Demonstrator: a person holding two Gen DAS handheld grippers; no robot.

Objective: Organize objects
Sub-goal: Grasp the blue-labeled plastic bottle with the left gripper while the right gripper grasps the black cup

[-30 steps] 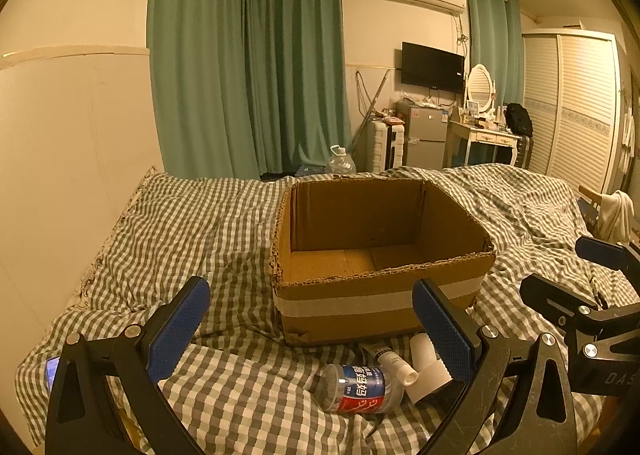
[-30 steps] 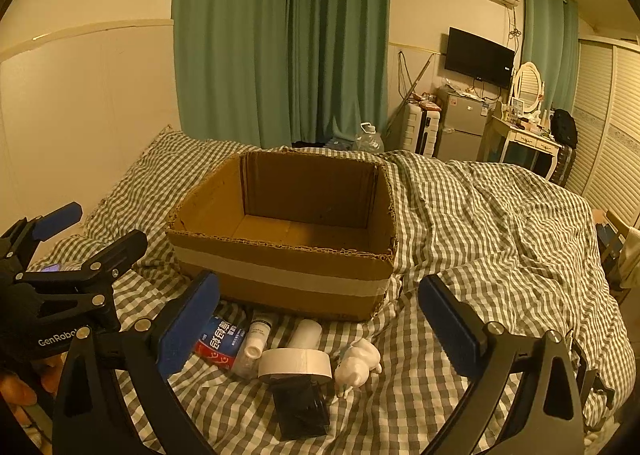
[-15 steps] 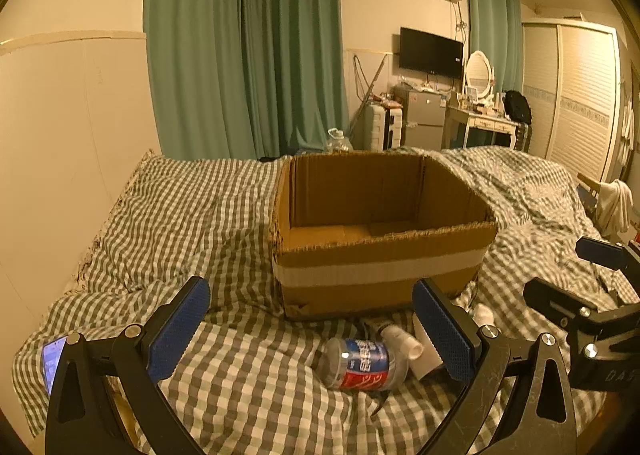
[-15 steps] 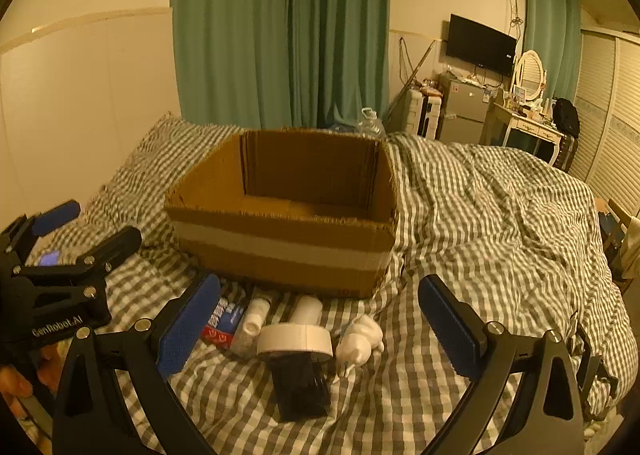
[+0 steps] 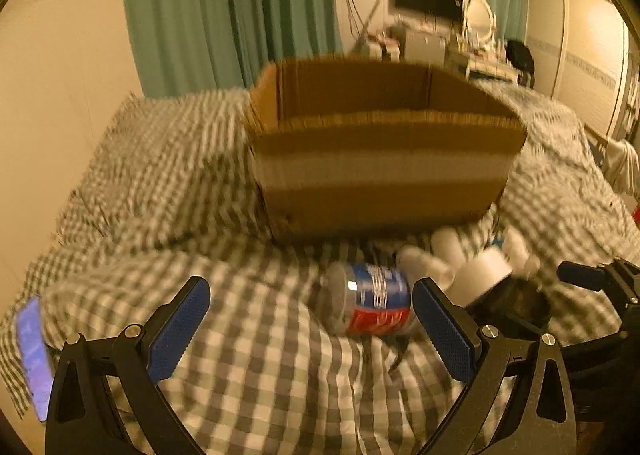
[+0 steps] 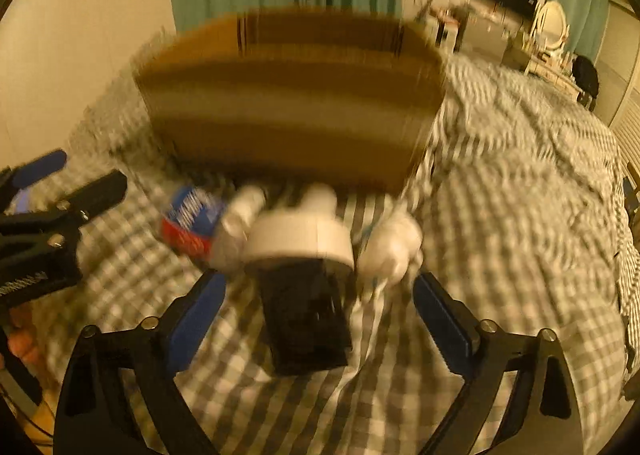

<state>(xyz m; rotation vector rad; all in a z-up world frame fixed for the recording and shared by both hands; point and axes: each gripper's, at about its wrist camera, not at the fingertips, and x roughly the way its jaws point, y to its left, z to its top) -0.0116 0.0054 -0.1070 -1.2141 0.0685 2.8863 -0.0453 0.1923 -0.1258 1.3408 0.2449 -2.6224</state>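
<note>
- Left wrist view: left tongs [image 5: 308, 329] gape wide over the checked bed [image 5: 160, 175], holding nothing; a blue-and-red labelled bottle [image 5: 370, 305] lies between their tips.
- Cardboard box [image 5: 380, 159] stands open behind it.
- Right tongs [image 6: 316, 321] are spread, empty, around a black item with a white cap [image 6: 300, 241]; the view is blurred.

The left claw [image 5: 310, 329] is wide open and holds nothing. The right claw [image 6: 318, 313] is wide open too, with the left claw at its 9 o'clock.
</note>
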